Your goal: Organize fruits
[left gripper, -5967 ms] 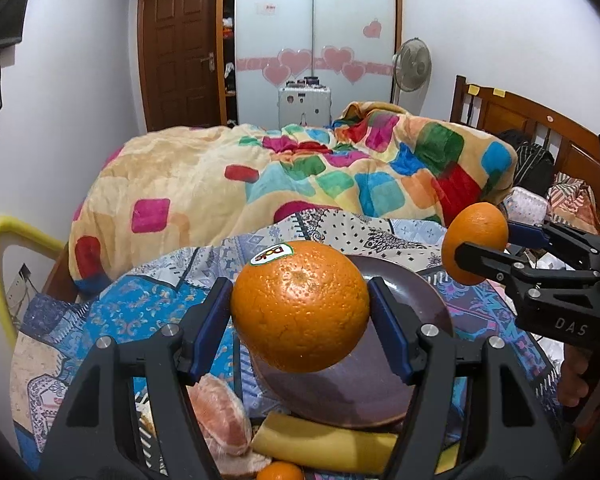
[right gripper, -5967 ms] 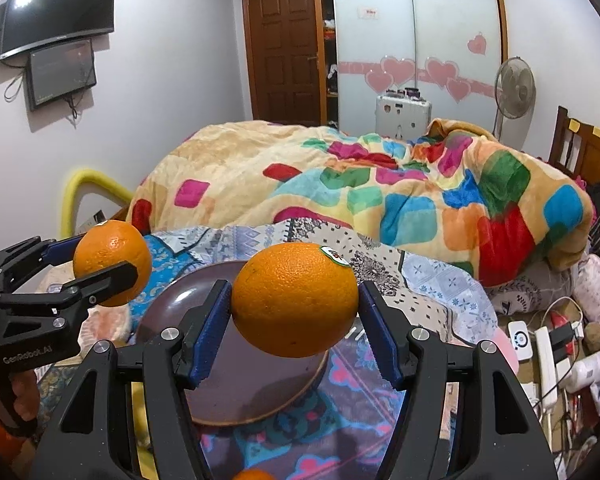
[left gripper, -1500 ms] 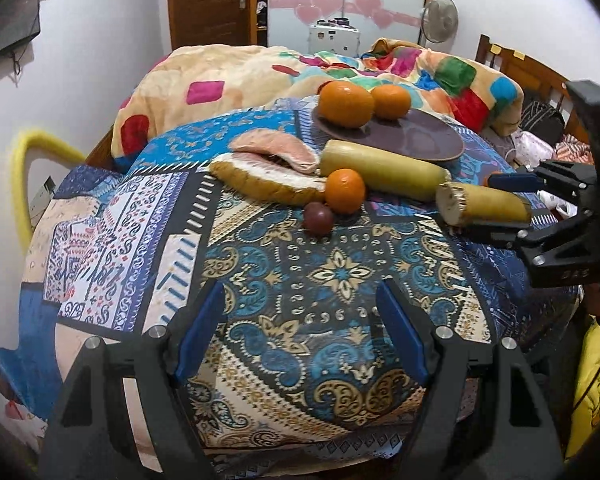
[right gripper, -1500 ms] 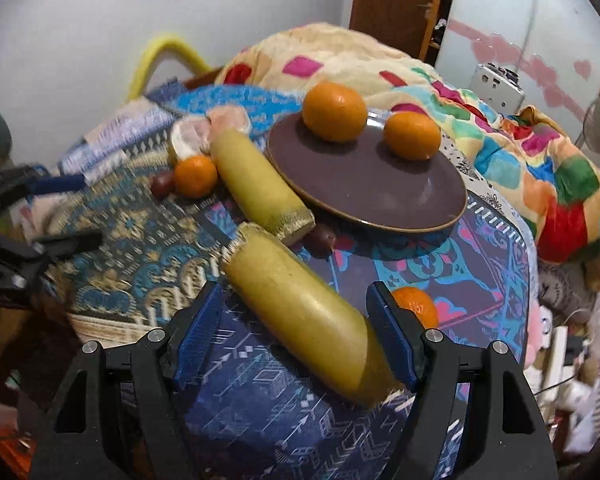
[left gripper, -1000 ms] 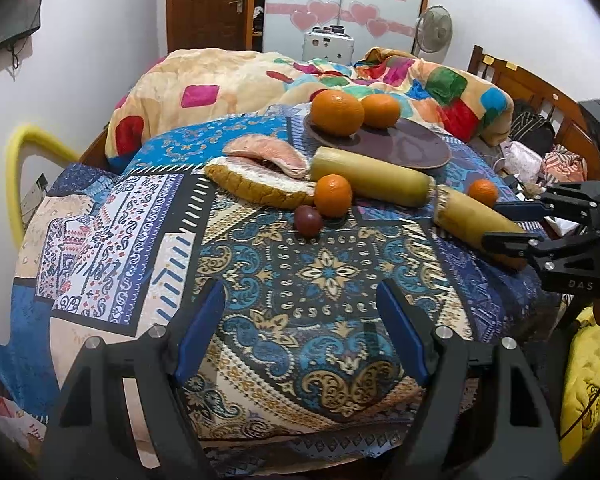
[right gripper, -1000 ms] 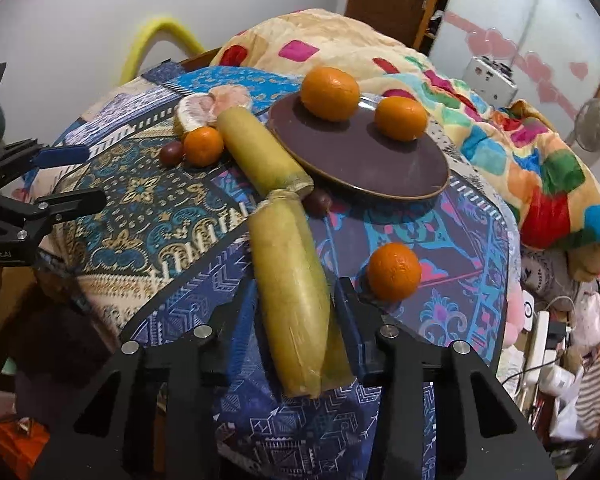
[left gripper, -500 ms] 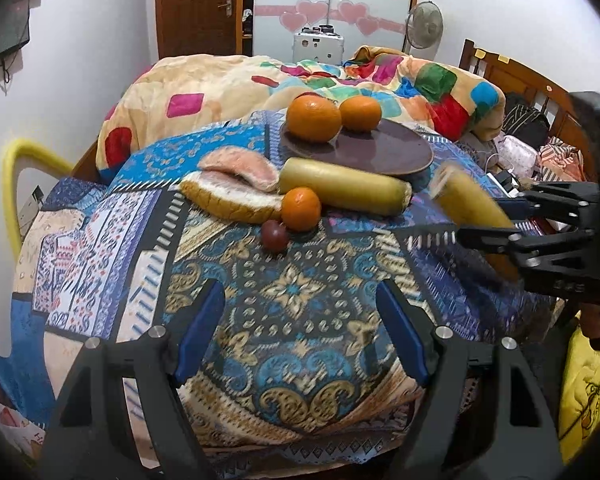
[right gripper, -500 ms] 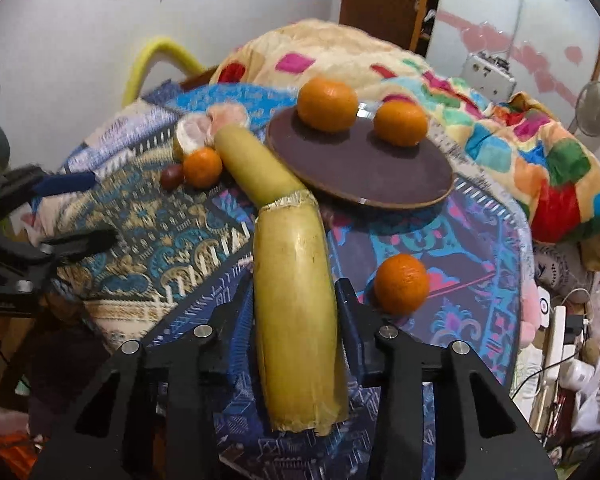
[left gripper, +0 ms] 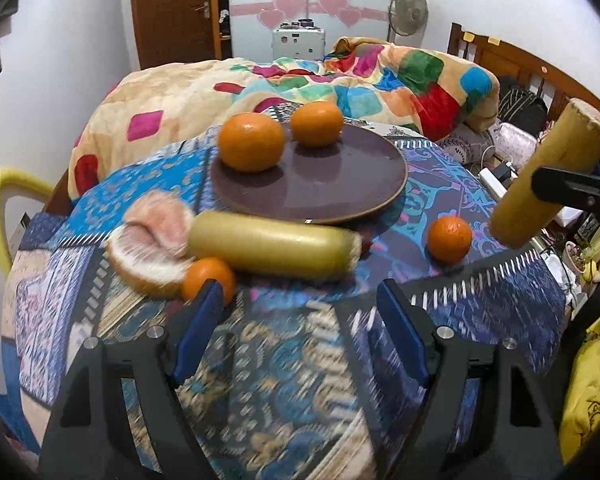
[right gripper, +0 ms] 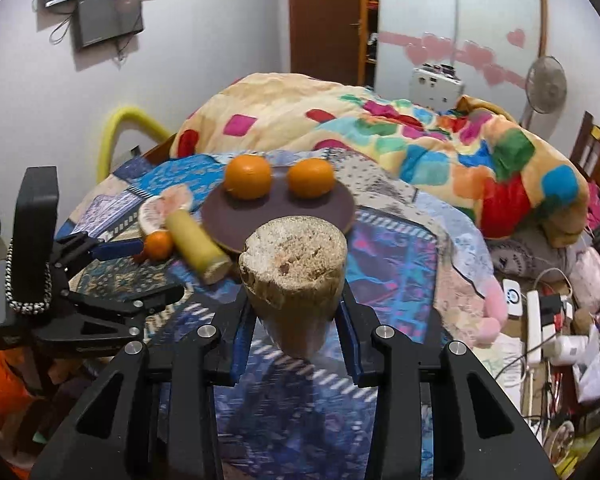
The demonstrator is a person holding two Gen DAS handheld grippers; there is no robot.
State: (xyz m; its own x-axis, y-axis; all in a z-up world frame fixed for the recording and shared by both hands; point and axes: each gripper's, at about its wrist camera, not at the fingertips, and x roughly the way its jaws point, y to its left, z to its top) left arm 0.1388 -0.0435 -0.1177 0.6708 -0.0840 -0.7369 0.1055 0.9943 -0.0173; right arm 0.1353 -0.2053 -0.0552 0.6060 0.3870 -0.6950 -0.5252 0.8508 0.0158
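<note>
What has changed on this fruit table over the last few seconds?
Both oranges were set down on the brown plate and let go. The right gripper then closed on one of the two yellow cut stalks and lifted it off the cloth, tilting it upward. The left gripper, now empty and open, has moved nearer the fruit. The other stalk, the pomelo pieces and the small oranges stayed put.

Between my left fingers only bare patterned cloth lay, an open lane. Ahead, a yellow stalk lying crosswise, a peeled pomelo and a small orange barred the way to the plate. The plate's near half stood free; two oranges filled its far edge. Another small orange sat right of the stalk, with open cloth around it.
</note>
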